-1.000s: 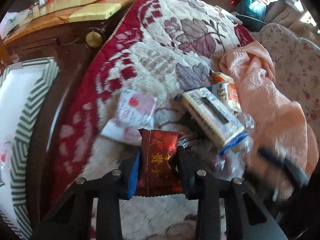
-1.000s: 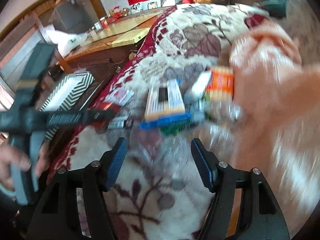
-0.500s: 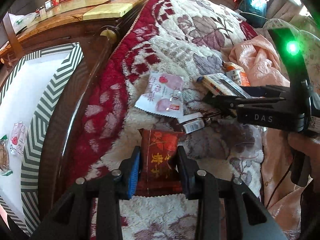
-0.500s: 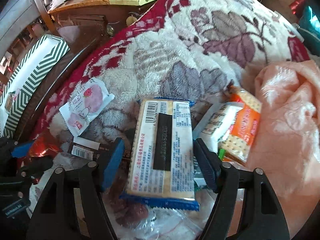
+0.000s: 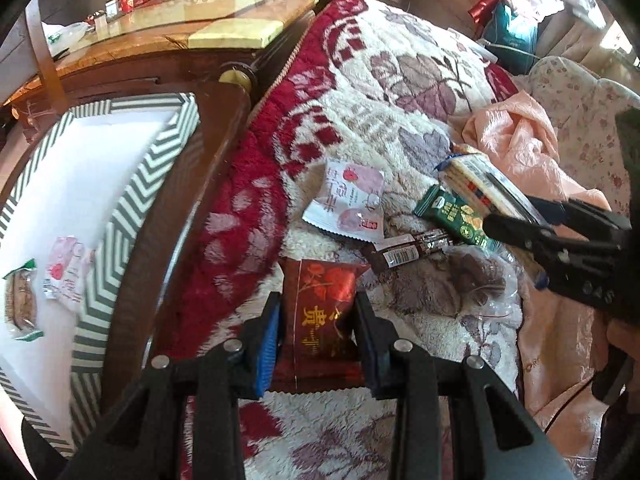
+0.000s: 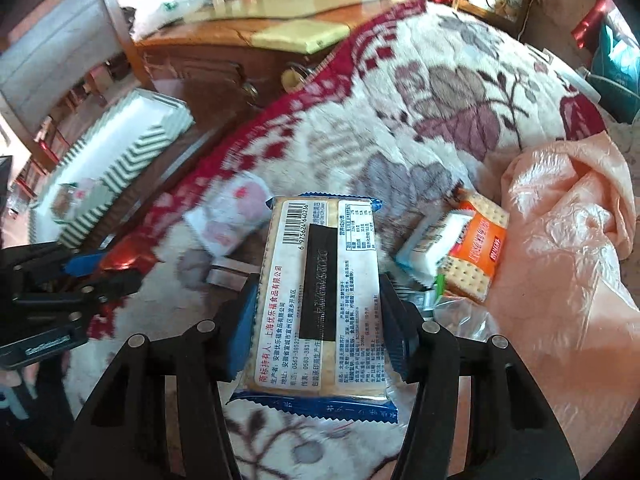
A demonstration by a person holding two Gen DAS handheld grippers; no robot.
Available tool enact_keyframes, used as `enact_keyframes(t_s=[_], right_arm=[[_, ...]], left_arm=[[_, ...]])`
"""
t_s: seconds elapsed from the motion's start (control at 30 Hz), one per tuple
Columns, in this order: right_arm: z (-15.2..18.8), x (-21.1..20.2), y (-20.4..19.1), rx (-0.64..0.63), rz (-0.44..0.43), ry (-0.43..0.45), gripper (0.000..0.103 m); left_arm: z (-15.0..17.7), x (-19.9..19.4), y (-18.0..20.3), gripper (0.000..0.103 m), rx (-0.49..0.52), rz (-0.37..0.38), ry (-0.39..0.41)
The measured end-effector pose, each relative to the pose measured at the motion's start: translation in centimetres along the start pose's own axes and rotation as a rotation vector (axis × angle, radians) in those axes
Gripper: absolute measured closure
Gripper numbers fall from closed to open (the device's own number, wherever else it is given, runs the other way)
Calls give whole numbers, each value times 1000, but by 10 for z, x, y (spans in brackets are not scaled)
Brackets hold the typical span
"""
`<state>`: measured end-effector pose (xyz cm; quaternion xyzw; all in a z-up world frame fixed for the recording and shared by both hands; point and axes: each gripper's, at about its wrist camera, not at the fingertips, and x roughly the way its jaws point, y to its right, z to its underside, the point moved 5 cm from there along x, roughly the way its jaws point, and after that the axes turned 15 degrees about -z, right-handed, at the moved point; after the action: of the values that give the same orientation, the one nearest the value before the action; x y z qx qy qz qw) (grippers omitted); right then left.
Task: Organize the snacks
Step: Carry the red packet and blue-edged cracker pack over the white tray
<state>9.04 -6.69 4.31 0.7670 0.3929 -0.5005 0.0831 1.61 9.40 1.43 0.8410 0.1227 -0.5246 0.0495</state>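
Since the earlier frames the right hand-held gripper [image 6: 316, 320] has swung in over the snack pile and come down astride the blue-edged cracker pack [image 6: 320, 300], which a second ago lay ahead of its wide-spread jaws. Its jaws are closing now, and the blue pads sit against both long sides of the pack, barcode side up. In the left wrist view the same pack [image 5: 480, 184] sticks out from that gripper's tip [image 5: 516, 218] at the right, raised at an angle above the blanket [image 5: 360, 112].

The left hand-held gripper [image 5: 316, 336] is partly closed and clamped on the red foil snack packet [image 5: 320, 312], both pads pressing its edges; the packet stands upright between them above the blanket. That grip looks the same as in the earlier frames, but the striped box [image 5: 132, 200] at the left fills more of the view than before.

On the blanket lie a pink-and-white sachet [image 5: 348, 204], a dark brown stick pack [image 5: 408, 250] and a green packet [image 5: 456, 216], near one another. An orange cracker pack [image 6: 476, 252] and a white-and-blue pack [image 6: 432, 240] lie touching, beside the peach plastic bag [image 6: 568, 240]. Inside the striped box rest a pink sachet [image 5: 64, 272] and a green-edged biscuit pack [image 5: 20, 304].
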Motion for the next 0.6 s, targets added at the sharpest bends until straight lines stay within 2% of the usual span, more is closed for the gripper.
enact_keyframes(t_s=[0.2,0.6], right_arm=[[5,-1,-36,-11,-47,32,48],[-1,26,-108,-71,-121,11,48]], left_arm=[[1,-14,-19,66,-20,-24,31],[3,-33,-72,66,-79,-102,89]])
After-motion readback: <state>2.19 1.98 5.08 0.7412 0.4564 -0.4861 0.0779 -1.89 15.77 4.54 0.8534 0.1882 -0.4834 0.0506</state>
